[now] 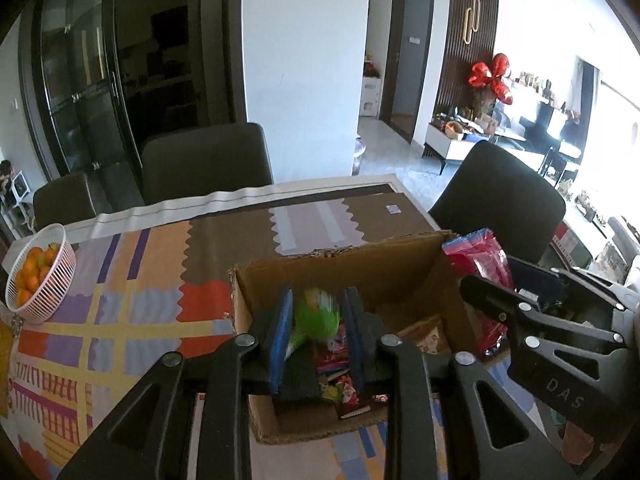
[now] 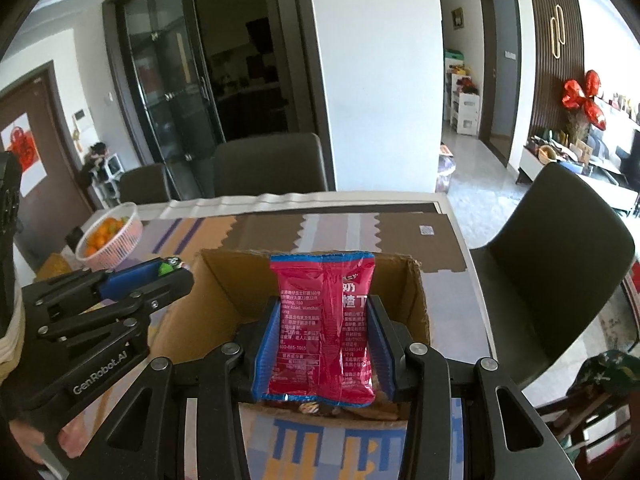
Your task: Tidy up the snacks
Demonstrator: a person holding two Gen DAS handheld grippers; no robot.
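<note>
A brown corrugated cardboard box (image 1: 344,264) with raw, ragged flap edges sits open at the centre of the left wrist view, on a table (image 1: 120,280) covered by a cloth of flat colour blocks in orange, lilac, yellow and brown with zigzag borders. Over the box's open top, the left gripper (image 1: 318,330) shows two blue-lined pads with a small glossy green snack packet (image 1: 318,314) between them, blurred; whether the pads press on it cannot be told from either view. Under it, in the bottom of the box, lies a jumble of small shiny wrappers (image 1: 340,376), mostly red with some green and white. In the right wrist view the right gripper (image 2: 324,344) is clenched on a flat, crinkly red foil pouch (image 2: 322,320) with blue crimped ends and white print, held upright at centre frame above the near part of the box, its blue pads pressing both side edges. The same pouch appears at the right of the left wrist view, beside the box's right wall. At the left edge of the left wrist view a white slatted plastic basket (image 1: 44,280), round and tilted by the lens, holds small oranges (image 1: 34,276). Dark padded chairs (image 1: 208,160) stand along the far side and right end of the table, and behind them are black-framed glass doors (image 1: 100,80) at upper left and a white pillar (image 1: 304,48) at upper centre
</note>
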